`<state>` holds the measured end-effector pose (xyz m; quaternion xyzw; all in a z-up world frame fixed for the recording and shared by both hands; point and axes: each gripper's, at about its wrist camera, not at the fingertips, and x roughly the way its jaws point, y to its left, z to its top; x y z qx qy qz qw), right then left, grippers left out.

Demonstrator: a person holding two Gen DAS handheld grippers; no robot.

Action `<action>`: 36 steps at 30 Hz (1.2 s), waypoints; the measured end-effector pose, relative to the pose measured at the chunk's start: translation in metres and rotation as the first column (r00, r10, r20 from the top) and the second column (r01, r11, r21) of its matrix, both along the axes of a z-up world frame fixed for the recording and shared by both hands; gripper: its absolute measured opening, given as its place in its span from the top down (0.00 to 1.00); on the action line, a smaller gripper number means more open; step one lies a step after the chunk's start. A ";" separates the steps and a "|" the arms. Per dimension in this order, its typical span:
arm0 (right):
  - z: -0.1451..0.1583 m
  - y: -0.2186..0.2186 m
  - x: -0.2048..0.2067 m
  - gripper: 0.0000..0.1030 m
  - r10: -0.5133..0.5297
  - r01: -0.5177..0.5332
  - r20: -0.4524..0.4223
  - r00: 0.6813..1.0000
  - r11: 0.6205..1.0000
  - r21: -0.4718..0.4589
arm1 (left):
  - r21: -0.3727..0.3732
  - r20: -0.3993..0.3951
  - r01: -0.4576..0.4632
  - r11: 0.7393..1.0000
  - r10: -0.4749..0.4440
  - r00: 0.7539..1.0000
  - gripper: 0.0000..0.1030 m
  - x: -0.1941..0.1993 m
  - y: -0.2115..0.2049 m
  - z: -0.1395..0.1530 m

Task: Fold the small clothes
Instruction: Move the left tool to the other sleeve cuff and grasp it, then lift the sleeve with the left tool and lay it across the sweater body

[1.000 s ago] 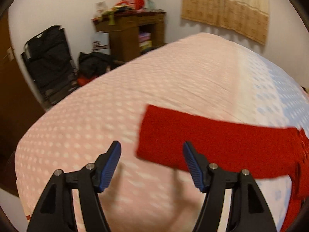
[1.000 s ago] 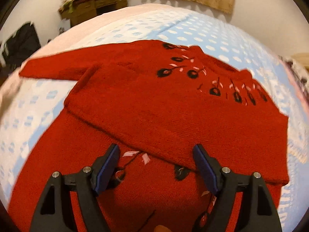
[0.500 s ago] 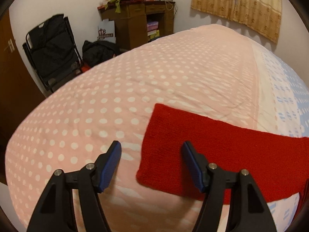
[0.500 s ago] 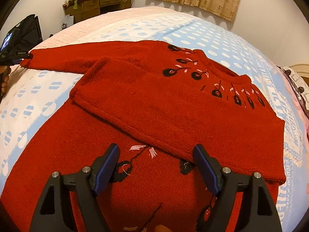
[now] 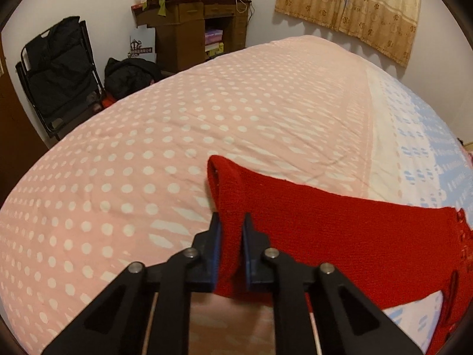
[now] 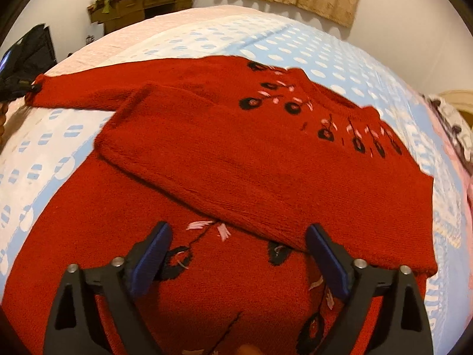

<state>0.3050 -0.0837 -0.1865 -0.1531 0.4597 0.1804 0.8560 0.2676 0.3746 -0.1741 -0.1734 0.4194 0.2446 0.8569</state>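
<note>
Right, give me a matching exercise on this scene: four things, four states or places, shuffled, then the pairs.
Things:
1. left gripper
2. right gripper
3. red knitted sweater's outstretched sleeve
4. dark wooden desk

States or places:
A. open above the sweater's body
B. against the far wall
C. shut on the cuff
D. lying on the dotted bedspread

Pairs: 1-C, 2-A, 3-D, 4-B

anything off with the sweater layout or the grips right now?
Nothing stands out. The red sweater lies flat on the bed, one sleeve already folded across the chest. The left gripper has just closed on the other sleeve's cuff; the right gripper hovers open above the body.
</note>
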 end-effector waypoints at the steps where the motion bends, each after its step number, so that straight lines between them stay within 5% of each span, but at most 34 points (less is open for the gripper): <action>1: 0.000 -0.002 0.001 0.08 -0.004 0.004 -0.011 1.000 1.000 0.012 | -0.011 0.008 0.001 1.000 -0.001 1.000 0.89 -0.001 0.000 0.003; 12: 0.014 -0.011 -0.004 0.07 0.008 -0.006 -0.029 1.000 0.998 0.057 | -0.094 0.176 0.102 0.990 -0.085 0.981 0.89 -0.015 -0.030 0.069; 22: 0.042 -0.043 -0.013 0.07 -0.003 0.014 -0.062 0.998 0.986 0.163 | -0.114 0.298 0.272 0.955 -0.229 0.927 0.89 -0.004 -0.111 0.119; 36: 0.054 -0.079 -0.056 0.07 0.012 -0.008 -0.020 1.000 0.983 0.184 | -0.096 0.413 0.433 0.896 -0.360 0.836 0.90 0.024 -0.199 0.184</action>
